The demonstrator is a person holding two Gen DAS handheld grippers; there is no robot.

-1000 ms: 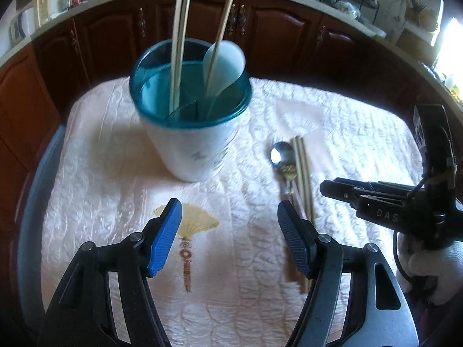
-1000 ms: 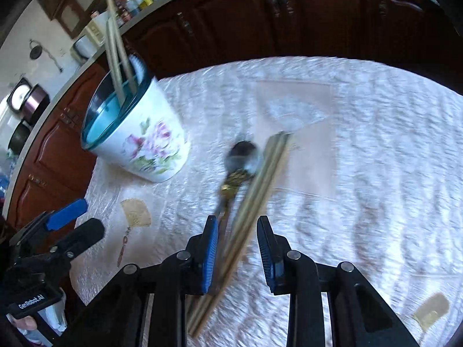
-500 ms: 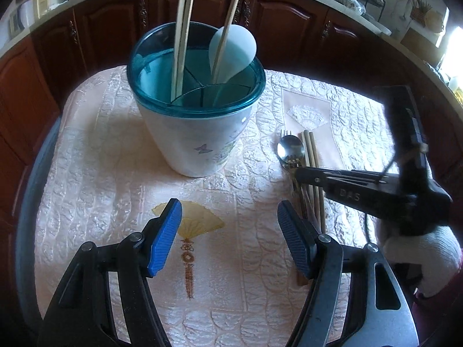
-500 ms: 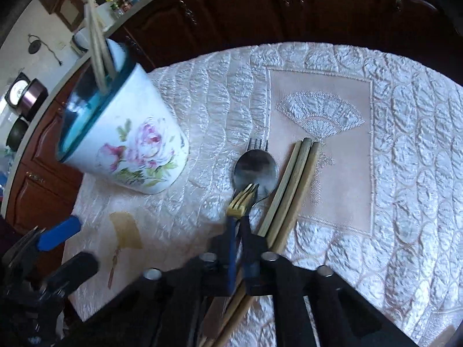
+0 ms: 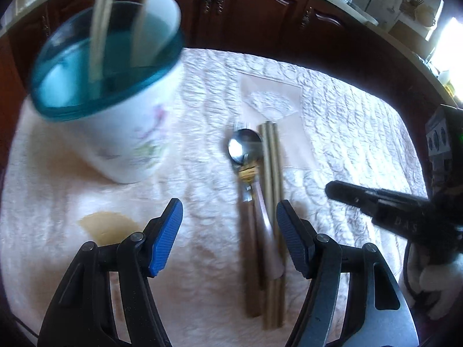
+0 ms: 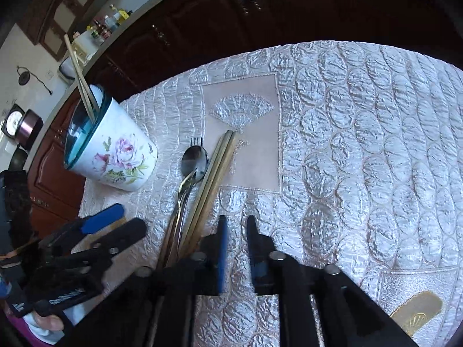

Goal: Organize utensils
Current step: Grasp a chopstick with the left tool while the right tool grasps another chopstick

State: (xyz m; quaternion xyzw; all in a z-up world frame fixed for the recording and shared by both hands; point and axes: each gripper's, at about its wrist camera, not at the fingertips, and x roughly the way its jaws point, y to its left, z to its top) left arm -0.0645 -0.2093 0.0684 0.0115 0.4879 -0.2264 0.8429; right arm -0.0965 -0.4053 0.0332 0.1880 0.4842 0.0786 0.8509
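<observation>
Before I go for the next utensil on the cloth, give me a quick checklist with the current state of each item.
1. Right tongs empty: ok. The jaws are opening and nothing is between them.
2. Left tongs free: ok. They are wide open and hold nothing.
3. Right tongs lined up on a utensil: not ok. In the right wrist view the spoon and chopsticks lie to their left.
4. Spoon separate from its neighbours: not ok. It lies over the fork, with the chopsticks close alongside.
5. Holder upright on the cloth: ok. It already holds some chopsticks.
6. Free room left in the holder: cannot tell.
</observation>
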